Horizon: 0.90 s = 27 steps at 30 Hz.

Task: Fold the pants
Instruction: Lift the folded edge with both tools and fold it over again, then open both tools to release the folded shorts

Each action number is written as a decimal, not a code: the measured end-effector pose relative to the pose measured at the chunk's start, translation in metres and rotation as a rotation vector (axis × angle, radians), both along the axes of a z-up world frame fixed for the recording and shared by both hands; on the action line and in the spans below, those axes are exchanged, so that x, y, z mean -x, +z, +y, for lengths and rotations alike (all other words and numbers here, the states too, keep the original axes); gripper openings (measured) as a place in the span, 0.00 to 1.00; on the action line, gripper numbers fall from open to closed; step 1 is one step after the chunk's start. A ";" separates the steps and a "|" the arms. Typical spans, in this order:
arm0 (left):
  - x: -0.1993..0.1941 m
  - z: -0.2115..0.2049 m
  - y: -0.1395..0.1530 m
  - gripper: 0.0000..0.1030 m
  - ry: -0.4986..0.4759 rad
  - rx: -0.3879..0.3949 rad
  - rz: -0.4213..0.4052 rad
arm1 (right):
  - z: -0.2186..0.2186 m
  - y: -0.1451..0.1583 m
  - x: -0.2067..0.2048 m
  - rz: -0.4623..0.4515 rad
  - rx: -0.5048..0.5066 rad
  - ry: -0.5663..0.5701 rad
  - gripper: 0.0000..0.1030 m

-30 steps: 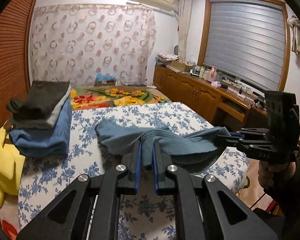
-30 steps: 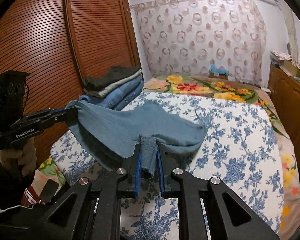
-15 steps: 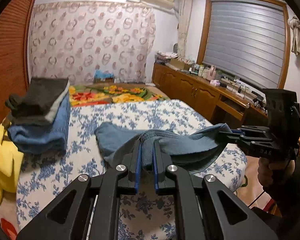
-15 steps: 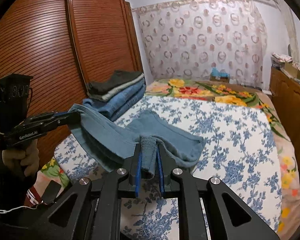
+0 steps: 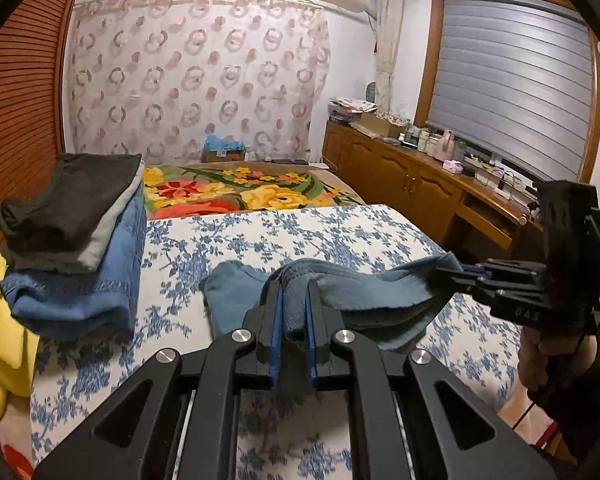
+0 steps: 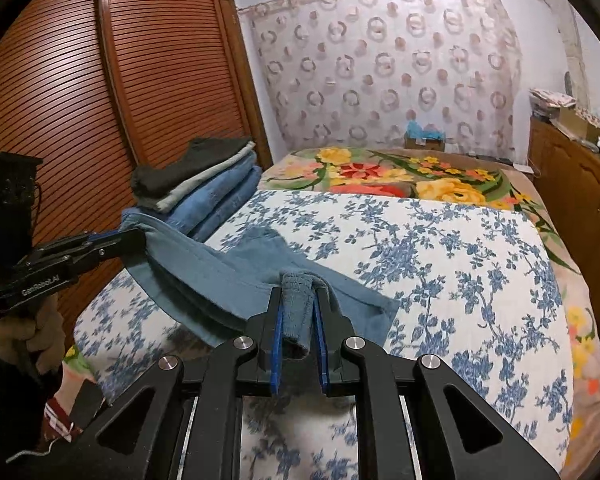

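Blue-grey pants (image 5: 364, 292) hang doubled between my two grippers, their far end resting on the bed (image 5: 300, 232). My left gripper (image 5: 294, 284) is shut on a bunched edge of the fabric. At the right of the left wrist view, the right gripper (image 5: 456, 270) pinches the other corner. In the right wrist view the right gripper (image 6: 298, 292) is shut on a thick folded hem of the pants (image 6: 220, 276). The left gripper (image 6: 136, 236) holds the far corner at the left, with a hand below it.
A stack of folded clothes (image 5: 72, 240) sits on the bed's left side, also shown as the stack (image 6: 204, 184) beside the slatted wardrobe (image 6: 100, 100). A yellow plush toy (image 5: 0, 320) lies under it. A wooden cabinet (image 5: 420, 188) runs along the right wall.
Both grippers have drawn back toward the bed's near edge, dragging the pants along. The fabric now sags lower and lies flatter on the cover.
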State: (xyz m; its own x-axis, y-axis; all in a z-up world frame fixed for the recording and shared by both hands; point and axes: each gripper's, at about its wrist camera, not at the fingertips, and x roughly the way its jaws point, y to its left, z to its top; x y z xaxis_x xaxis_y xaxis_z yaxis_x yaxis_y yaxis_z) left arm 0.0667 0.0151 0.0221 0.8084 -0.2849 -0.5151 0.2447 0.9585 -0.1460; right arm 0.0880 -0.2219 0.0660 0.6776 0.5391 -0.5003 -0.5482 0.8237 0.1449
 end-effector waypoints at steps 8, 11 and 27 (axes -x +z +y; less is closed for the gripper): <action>-0.027 0.000 -0.014 0.11 0.025 -0.020 0.036 | 0.008 -0.015 -0.026 0.028 -0.002 -0.034 0.13; -0.036 -0.001 -0.024 0.11 0.030 -0.034 0.062 | 0.014 -0.021 -0.038 0.040 0.020 -0.044 0.13; -0.039 0.006 -0.045 0.49 0.021 -0.003 0.133 | 0.029 -0.040 -0.065 0.084 0.066 -0.053 0.13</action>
State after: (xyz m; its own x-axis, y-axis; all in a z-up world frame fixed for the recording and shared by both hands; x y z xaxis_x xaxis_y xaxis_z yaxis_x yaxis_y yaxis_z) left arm 0.1054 0.0207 -0.0232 0.7385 -0.2672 -0.6190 0.2034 0.9636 -0.1734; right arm 0.1527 -0.1924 0.0257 0.6585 0.4679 -0.5895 -0.4922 0.8603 0.1331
